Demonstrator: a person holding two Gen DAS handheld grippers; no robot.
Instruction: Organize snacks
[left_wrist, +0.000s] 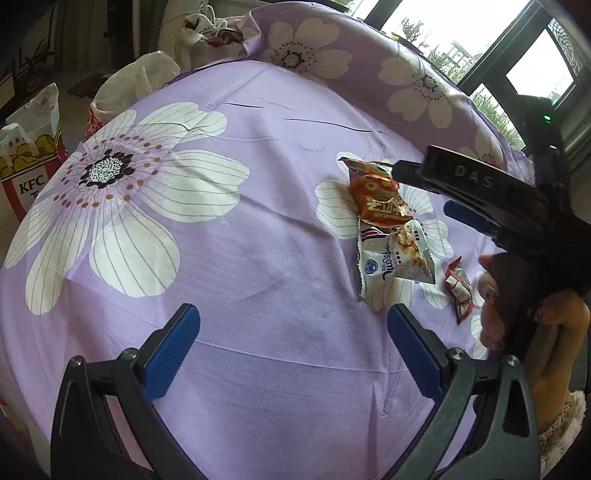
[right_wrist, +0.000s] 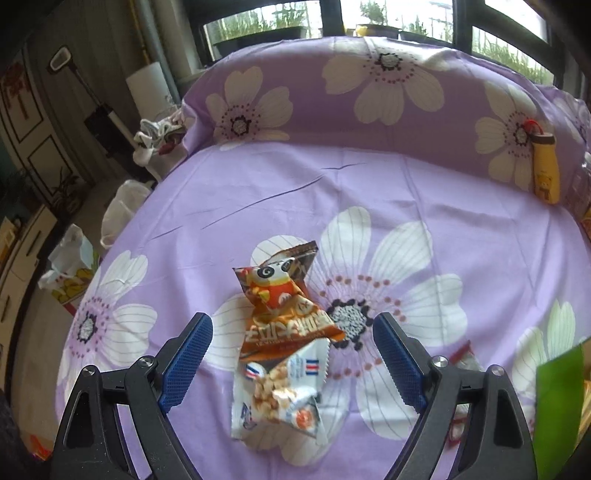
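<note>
Purple sheet (right_wrist: 480, 236) with big white flowers, spread flat and draped up over a raised back (right_wrist: 369, 92) at the far side. Behind that back, dark-framed windows (right_wrist: 388, 18) full of daylight and green plants. Left of the sheet, pale floor (right_wrist: 44, 332), a fast-food paper bag (left_wrist: 27, 173) and white plastic bags (left_wrist: 136, 79) standing close by its edge. Further left of the sheet, panelled cupboard doors (right_wrist: 33, 140) and a grey pipe (right_wrist: 155, 33) against the wall.
</note>
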